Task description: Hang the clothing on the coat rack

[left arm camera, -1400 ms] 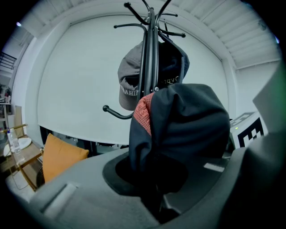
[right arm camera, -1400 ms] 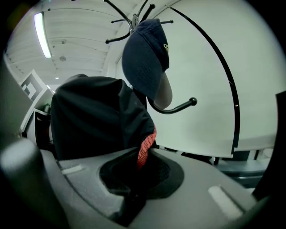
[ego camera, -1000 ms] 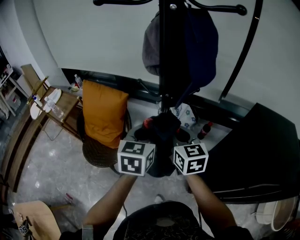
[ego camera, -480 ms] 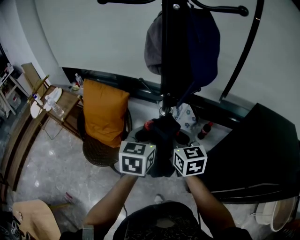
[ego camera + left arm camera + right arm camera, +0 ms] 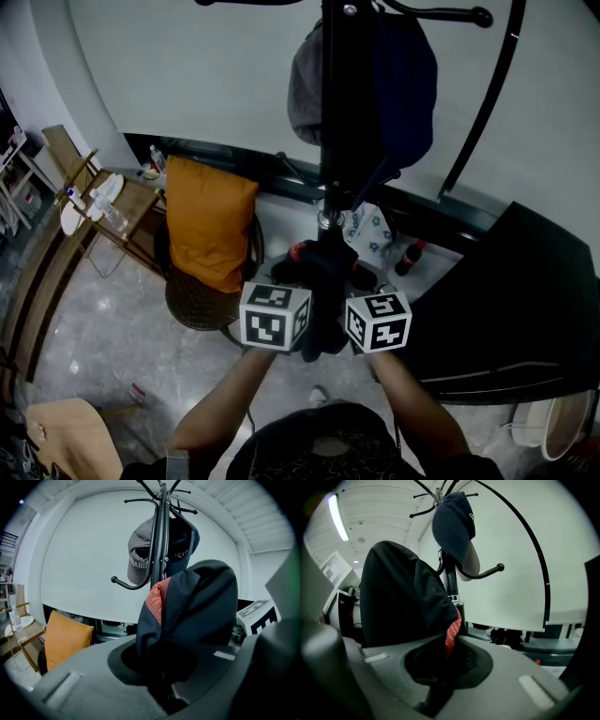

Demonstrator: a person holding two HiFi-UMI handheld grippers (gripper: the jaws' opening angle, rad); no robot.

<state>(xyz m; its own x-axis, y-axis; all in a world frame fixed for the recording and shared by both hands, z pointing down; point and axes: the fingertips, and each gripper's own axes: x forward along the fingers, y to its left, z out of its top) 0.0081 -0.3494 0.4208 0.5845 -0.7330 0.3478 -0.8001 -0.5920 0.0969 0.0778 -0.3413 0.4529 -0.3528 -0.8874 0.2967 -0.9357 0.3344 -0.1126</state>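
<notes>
Garment [image 5: 323,281], dark with a red mesh patch, hung bunched before the rack [image 5: 330,103]. Left gripper [image 5: 164,686] and right gripper [image 5: 438,686] each pinched its cloth, which hid their fingertips. In the head view the rack's top was cut off, and caps [image 5: 305,84] hung there.

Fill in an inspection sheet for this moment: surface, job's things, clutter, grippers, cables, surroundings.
Surface: pale glossy floor.
Job's things: black coat rack upright; dark garment with red lining, not yet hung.
Clutter: grey cap and navy cap on the rack; bottles on side table.
Grippers: left gripper and right gripper both shut on the garment.
Cables: nothing seen.
Surroundings: orange cushion on a chair, black table at right.
</notes>
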